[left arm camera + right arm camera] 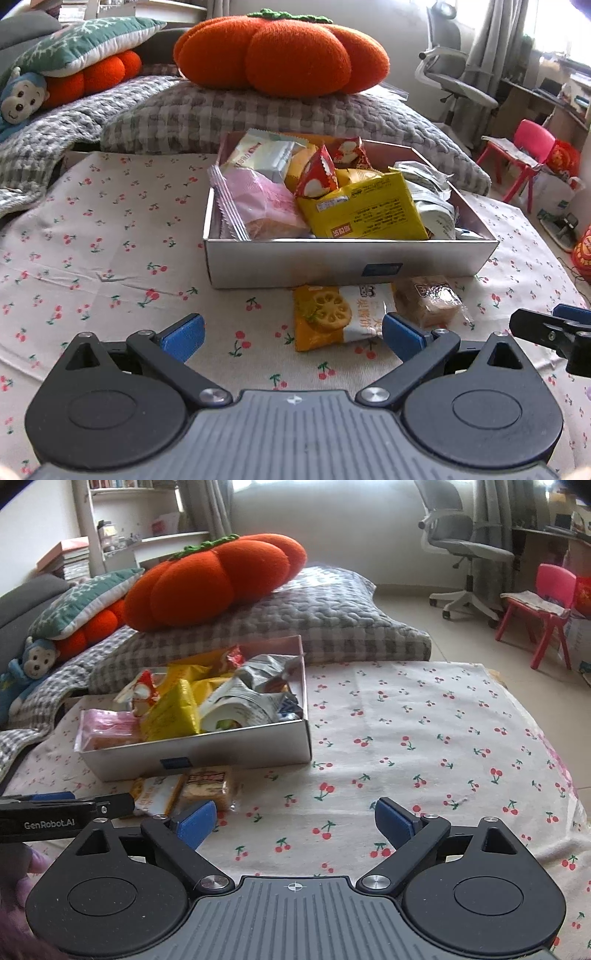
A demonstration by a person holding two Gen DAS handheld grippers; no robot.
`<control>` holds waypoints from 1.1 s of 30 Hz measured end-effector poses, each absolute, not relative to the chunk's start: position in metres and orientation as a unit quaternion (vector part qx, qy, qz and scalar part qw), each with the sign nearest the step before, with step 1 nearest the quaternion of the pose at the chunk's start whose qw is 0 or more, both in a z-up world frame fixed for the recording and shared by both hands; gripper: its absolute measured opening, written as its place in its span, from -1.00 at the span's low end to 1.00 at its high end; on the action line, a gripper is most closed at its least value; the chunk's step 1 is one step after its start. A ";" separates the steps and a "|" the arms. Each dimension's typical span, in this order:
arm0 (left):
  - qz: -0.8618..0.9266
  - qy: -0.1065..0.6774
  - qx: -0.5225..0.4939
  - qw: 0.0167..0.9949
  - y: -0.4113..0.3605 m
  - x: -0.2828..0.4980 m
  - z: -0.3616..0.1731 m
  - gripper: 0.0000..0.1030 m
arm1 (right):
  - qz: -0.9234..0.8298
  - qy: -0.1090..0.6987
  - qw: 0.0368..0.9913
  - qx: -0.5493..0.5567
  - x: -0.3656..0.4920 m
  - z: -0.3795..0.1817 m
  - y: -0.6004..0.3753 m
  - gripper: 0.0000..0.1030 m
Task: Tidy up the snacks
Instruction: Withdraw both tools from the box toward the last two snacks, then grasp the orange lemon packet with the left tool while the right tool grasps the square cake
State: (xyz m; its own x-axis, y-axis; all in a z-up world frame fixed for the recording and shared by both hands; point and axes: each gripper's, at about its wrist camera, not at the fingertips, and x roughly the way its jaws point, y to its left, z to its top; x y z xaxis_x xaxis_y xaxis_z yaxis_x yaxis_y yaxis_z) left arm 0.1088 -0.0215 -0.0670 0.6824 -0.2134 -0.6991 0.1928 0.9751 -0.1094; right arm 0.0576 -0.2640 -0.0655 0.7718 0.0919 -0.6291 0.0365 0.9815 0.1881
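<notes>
Both grippers spread empty; two packets lie outside the white cardboard box point(351, 260).
The left gripper point(293, 332) could nudge the orange lotus-chip packet point(332, 317) ahead of its fingers into the clear-wrapped brown cake point(432, 301); the right gripper point(295, 821) has bare cloth between its fingers.

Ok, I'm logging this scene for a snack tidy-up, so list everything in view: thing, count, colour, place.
box: one, white, on the cloth, filled with snack packets
orange packet: one, orange and white, on the cloth before the box
brown packet: one, clear wrap, beside the orange packet
cloth: one, white with cherries, under everything
pumpkin cushion: one, orange, behind the box
office chair: one, grey, far right
left tool: open, empty
right tool: open, empty
</notes>
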 end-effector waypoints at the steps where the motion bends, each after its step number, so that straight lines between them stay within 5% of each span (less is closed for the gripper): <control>1: -0.112 0.384 -0.012 0.916 -0.022 0.110 -0.069 0.99 | 0.014 0.338 0.936 0.096 0.059 -0.067 -0.264 0.84; 10: -0.135 0.382 0.014 0.914 -0.031 0.114 -0.080 0.95 | 0.013 0.350 0.932 0.095 0.070 -0.078 -0.263 0.84; 17: -0.165 0.375 0.014 0.912 -0.029 0.105 -0.075 0.14 | 0.021 0.357 0.930 0.091 0.074 -0.085 -0.259 0.84; 21: -0.173 0.376 0.017 0.910 -0.028 0.099 -0.073 -0.10 | 0.027 0.359 0.929 0.085 0.076 -0.088 -0.254 0.84; 33: -0.146 0.389 0.003 0.909 -0.009 0.098 -0.068 -0.17 | 0.046 0.355 0.931 0.070 0.086 -0.090 -0.238 0.84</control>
